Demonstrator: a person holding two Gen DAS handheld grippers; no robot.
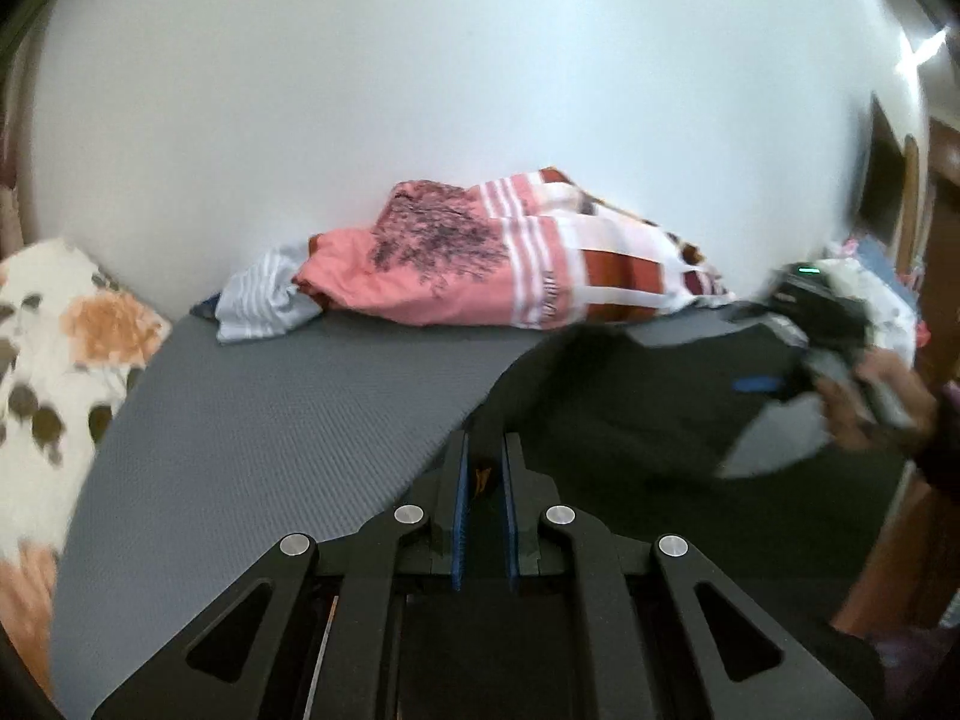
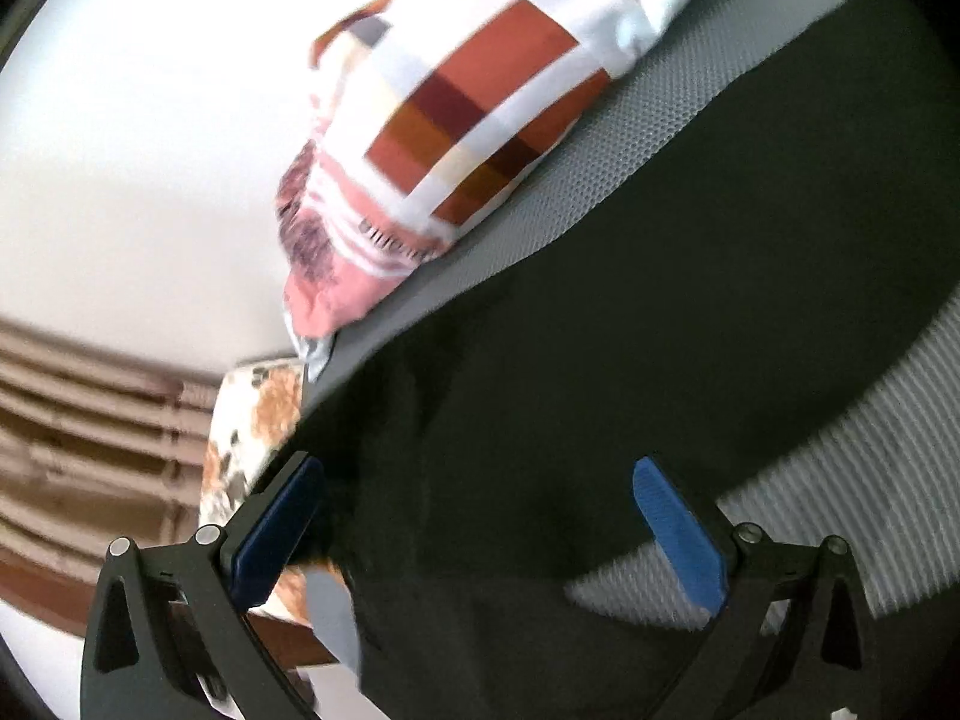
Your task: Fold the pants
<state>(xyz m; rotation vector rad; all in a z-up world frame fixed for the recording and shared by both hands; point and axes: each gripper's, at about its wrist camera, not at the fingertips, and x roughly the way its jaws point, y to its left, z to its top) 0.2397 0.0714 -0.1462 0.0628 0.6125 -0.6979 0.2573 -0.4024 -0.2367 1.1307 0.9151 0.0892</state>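
Note:
The dark pants (image 1: 630,402) lie on the grey mat (image 1: 270,408), raised at the near edge. My left gripper (image 1: 485,450) is shut on a fold of the pants, with dark cloth pinched between its blue pads. My right gripper (image 2: 480,480) is open, its blue pads (image 2: 678,534) spread wide over the pants (image 2: 600,330). In the left wrist view the right gripper (image 1: 828,324) shows blurred at the far right above the cloth, held by a hand.
A pile of pink, white and rust patterned clothes (image 1: 498,252) lies at the mat's far edge against the white wall. A floral pillow (image 1: 54,348) sits at the left. The pile also shows in the right wrist view (image 2: 456,120).

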